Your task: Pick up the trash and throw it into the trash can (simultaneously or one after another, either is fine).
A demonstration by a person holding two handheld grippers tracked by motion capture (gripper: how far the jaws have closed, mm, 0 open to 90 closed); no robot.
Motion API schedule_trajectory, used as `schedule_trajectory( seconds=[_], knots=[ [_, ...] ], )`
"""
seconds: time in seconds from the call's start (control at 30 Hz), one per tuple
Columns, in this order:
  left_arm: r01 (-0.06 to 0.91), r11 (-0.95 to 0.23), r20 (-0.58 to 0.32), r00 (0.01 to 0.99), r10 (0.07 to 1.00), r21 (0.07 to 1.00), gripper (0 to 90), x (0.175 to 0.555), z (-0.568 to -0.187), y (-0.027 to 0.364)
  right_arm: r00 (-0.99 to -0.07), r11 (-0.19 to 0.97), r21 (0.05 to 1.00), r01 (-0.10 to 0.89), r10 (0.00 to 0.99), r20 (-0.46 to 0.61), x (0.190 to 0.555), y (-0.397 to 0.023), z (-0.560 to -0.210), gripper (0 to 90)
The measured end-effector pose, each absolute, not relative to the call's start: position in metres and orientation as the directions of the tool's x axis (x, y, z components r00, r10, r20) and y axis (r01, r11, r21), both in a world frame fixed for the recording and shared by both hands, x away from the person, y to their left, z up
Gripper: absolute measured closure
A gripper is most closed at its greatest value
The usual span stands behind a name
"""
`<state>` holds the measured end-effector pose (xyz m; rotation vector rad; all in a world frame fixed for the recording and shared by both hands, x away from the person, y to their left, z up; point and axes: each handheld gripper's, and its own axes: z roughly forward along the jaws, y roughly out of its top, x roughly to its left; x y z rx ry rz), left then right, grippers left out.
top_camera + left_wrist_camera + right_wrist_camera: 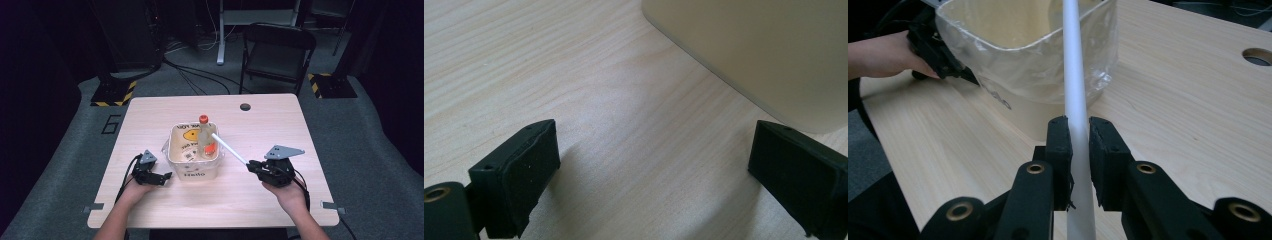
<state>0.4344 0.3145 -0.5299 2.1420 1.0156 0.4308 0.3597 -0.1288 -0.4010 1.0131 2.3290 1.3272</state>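
A cream bin (194,167) lined with a clear plastic bag (1028,65) stands mid-table. A clear bottle (205,137) with an orange cap stands inside it. My right gripper (251,165) is shut on a long white tube (229,147), which slants up and left over the bin's rim. In the right gripper view the tube (1075,85) runs straight up between the pads (1060,150). My left gripper (167,176) rests on the table at the bin's left front corner, open, with nothing between its fingers (521,170); the bin wall (764,55) lies just beyond.
The light wooden table (150,120) has a round cable hole (245,106) at the back. A black folding chair (276,50) stands beyond the far edge, with cables and striped floor markers (114,92) around it. A hand (885,52) holds the left gripper by the bin.
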Motion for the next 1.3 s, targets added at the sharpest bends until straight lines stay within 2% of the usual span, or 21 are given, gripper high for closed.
schedule_trajectory(
  seconds=[1.3],
  knots=[
    [0.534,-0.434,-0.005,0.635,0.773,0.726,5.9,0.434,-0.530,0.314,-0.782,0.393,0.834,0.387,0.619,0.072,0.376,-0.072,-0.391,79.0]
  ],
)
